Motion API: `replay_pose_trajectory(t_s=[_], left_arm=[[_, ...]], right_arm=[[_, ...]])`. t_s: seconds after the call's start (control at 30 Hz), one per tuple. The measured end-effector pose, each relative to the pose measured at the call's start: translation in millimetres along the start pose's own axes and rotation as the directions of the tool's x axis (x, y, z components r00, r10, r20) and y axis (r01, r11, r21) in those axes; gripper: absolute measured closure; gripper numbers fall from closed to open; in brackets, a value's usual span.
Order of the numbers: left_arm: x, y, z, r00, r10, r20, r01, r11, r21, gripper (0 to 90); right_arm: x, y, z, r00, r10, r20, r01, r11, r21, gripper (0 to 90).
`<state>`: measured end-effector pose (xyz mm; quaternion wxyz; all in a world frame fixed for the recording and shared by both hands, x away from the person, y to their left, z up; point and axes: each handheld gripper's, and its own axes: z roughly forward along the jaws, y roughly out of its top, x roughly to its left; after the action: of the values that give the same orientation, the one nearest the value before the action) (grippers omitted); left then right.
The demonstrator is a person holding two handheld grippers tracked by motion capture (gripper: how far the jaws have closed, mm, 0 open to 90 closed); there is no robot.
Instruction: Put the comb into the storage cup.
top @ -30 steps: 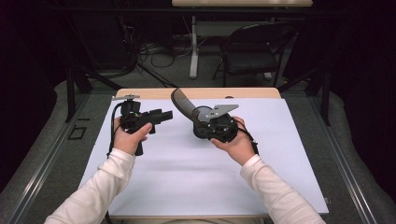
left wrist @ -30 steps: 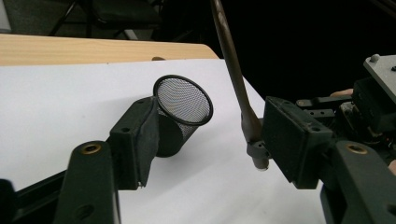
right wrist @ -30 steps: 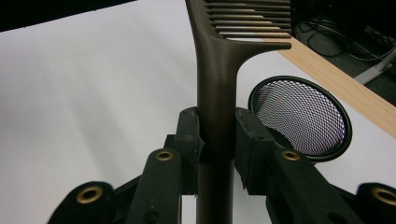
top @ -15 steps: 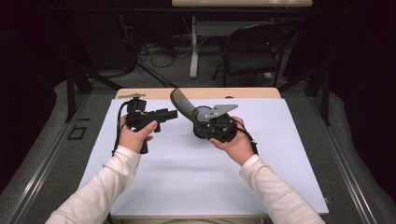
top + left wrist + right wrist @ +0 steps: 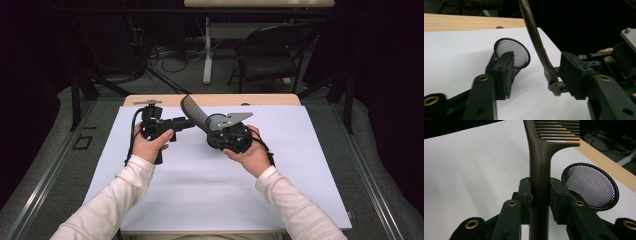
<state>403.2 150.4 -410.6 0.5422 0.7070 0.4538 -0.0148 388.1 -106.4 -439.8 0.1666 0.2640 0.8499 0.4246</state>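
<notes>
Comb [image 5: 539,167] clamped by its handle in right gripper [image 5: 540,195], held up over the white sheet [image 5: 200,185]. Left gripper [image 5: 534,75] has just been closing, pads either side of the comb's tip, not yet pressing. Mesh cup [image 5: 590,185] lies tipped on its side beyond; comb not yet in it.

Comb [image 5: 540,167] clamped between right gripper [image 5: 216,134] jaws, teeth end projecting beyond the tips. Mesh cup [image 5: 590,186] on table sheet [image 5: 200,185] below and beyond. Left gripper [image 5: 186,123] just beside comb handle.
</notes>
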Motion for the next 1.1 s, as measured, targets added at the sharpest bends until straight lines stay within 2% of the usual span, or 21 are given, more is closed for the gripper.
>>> replay_pose_trajectory(t_s=[0.17,0.47,0.7,1.03,1.1], left_arm=[[-0.7,0.0,3.5,0.9999,0.003,-0.014,-0.003,1.0000,0.003,49.2],[-1.7,0.6,10.0,0.9998,-0.019,0.008,0.019,0.9997,0.016,50.4],[-2.0,0.6,12.3,0.9996,-0.026,-0.010,0.026,0.9995,0.020,54.5],[-4.7,-0.6,13.4,0.9976,-0.069,0.000,0.069,0.9976,-0.005,61.7],[-4.8,-0.6,13.5,0.9978,-0.065,-0.007,0.065,0.9978,-0.006,63.0]], right_arm=[[0.7,0.2,0.9,1.0000,0.001,-0.002,-0.001,1.000,-0.002,72.8],[2.7,1.1,2.4,1.0000,-0.003,-0.008,0.003,1.000,-0.007,72.8],[3.9,1.2,4.1,0.9999,0.001,-0.011,-0.001,1.000,-0.012,72.9],[5.3,1.5,4.8,0.9999,0.004,-0.016,-0.004,1.000,-0.016,72.8],[5.4,1.5,5.2,0.9998,0.005,-0.018,-0.005,1.000,-0.019,72.8]])
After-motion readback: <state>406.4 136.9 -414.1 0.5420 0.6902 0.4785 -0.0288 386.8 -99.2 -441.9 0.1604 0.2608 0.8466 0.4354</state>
